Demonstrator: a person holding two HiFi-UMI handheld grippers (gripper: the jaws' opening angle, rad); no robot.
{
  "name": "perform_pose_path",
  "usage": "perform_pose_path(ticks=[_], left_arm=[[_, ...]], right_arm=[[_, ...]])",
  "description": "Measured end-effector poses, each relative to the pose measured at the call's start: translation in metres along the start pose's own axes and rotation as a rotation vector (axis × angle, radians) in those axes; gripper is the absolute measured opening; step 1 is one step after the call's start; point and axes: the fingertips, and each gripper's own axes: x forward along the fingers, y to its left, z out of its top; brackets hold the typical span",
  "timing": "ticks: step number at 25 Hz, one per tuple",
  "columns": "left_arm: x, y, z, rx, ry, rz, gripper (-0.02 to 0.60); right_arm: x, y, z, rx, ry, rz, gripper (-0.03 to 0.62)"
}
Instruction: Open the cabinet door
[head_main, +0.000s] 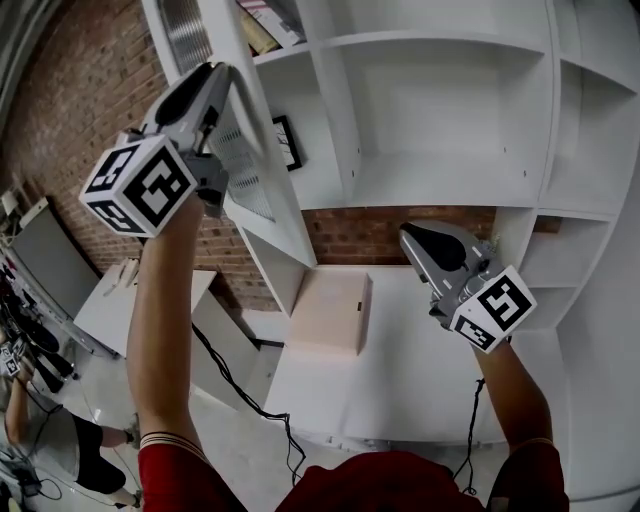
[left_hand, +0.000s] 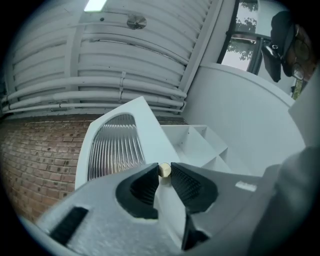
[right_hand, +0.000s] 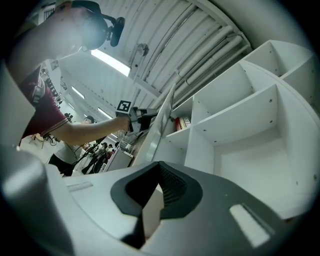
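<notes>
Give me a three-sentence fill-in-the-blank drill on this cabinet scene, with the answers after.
1. On the cabinet door, the left gripper has its fingers shut on the small round ____.
2. The door's panel is ribbed ____.
3. The right gripper holds ____.
Missing words: knob; glass; nothing.

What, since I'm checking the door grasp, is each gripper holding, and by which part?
The left gripper holds the cabinet door by its small brass knob; the right gripper holds nothing.
</notes>
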Motion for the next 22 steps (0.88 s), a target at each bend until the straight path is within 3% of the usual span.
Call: perform_pose_path(ticks=[10,17,22], left_arm=[[-0.055,0.021,0.026,-0.012,-0.046,0.001,0.089],[-0.114,0.06,0.047,-0.023,-0.083,0.051,0.092],[-0.125,0.072,0.046,0.009,-0.078,0.084,0.073]], right_arm=[[0.023,0.031,-0.002,0.01,0.006,0.047,0.012],[0.052,0.062,0.011,-0.007,-0.013,0.09,0.012],[0.061,0.061,0.008,-0.006,-0.021,0.11,0.012]])
